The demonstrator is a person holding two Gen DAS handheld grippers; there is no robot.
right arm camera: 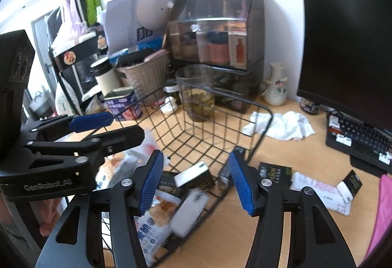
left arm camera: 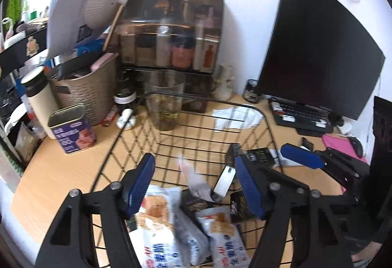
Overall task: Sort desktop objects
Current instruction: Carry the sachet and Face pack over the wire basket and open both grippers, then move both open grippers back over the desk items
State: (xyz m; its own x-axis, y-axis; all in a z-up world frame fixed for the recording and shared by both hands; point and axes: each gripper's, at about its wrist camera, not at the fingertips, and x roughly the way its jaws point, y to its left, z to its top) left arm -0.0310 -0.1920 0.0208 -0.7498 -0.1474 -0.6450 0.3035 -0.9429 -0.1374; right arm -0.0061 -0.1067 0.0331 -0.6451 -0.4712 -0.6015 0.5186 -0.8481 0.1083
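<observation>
A black wire basket (left arm camera: pixel 257 109) (right arm camera: pixel 267 118) stands on the wooden desk. It holds white-and-blue snack packets (left arm camera: pixel 159 226) (right arm camera: pixel 152 231), a small black-and-white box (left arm camera: pixel 224 181) (right arm camera: pixel 193 176) and dark sachets (left arm camera: pixel 241 204). My left gripper (left arm camera: pixel 196 179) is open and empty above the basket's contents. My right gripper (right arm camera: pixel 198 179) is open and empty over the basket's near right side. A black packet (right arm camera: pixel 275 173) and a small black-and-white box (right arm camera: pixel 349 185) lie on the desk right of the basket.
A purple tin (left arm camera: pixel 72 128), a brown woven bin (left arm camera: pixel 85 94), a glass jar (left arm camera: pixel 164 103), a dark organizer (left arm camera: pixel 171 30), a white cloth (right arm camera: pixel 284 125), a vase (right arm camera: pixel 276 85), a keyboard (left arm camera: pixel 301 113), a monitor (left arm camera: pixel 318 42) and a pink pouch (left arm camera: pixel 340 145) surround the basket.
</observation>
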